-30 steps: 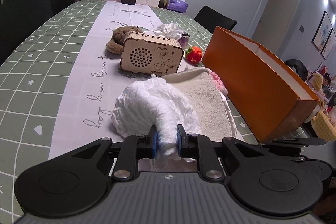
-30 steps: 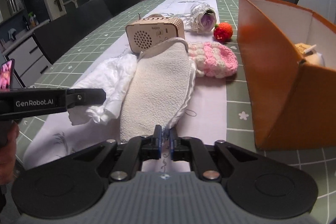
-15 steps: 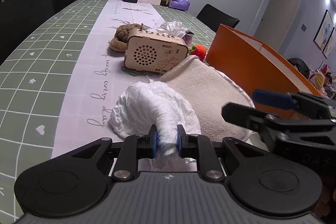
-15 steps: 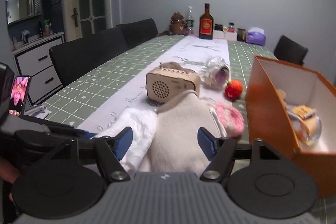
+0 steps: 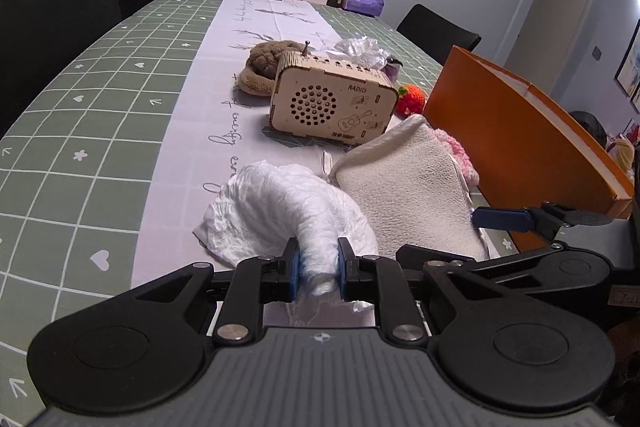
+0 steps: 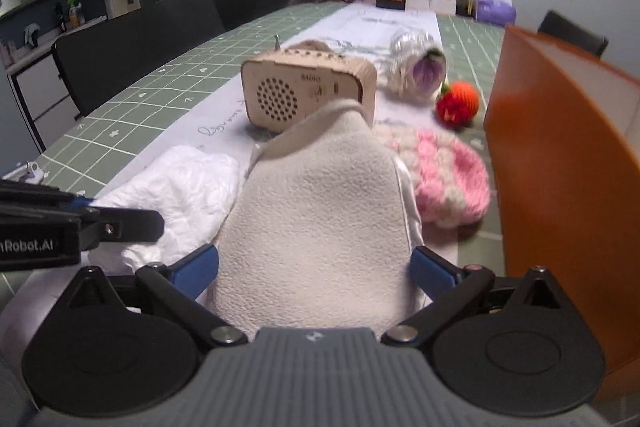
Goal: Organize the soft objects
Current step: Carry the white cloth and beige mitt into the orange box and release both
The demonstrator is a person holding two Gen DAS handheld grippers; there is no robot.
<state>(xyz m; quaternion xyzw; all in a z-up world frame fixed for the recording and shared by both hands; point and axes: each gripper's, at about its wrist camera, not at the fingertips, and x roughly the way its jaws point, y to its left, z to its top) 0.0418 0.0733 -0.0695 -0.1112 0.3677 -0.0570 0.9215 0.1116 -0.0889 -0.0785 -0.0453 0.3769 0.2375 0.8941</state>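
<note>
My left gripper (image 5: 318, 269) is shut on a twisted end of the crumpled white cloth (image 5: 280, 203), which lies on the table runner. Right beside it lies the folded beige towel (image 5: 400, 179). In the right wrist view my right gripper (image 6: 316, 269) is opening wide, with the near end of the beige towel (image 6: 320, 195) lying between its blue pads, not pinched. The white cloth (image 6: 180, 183) is to its left. A pink knitted piece (image 6: 448, 183) lies partly under the towel's right side. A red and orange knitted ball (image 6: 458, 103) sits further back.
An orange box (image 6: 560, 155) stands open along the right edge of the table. A wooden radio (image 5: 332, 99) stands behind the towel, with a brown plush (image 5: 268, 63) and a plastic-wrapped item (image 6: 416, 67) beyond it. Bottles and jars line the far end. Black chairs stand to the left.
My right gripper has let go of the beige towel's edge and spread its jaws wide, shifting over the towel's near end. My left gripper keeps its hold on the white cloth.
</note>
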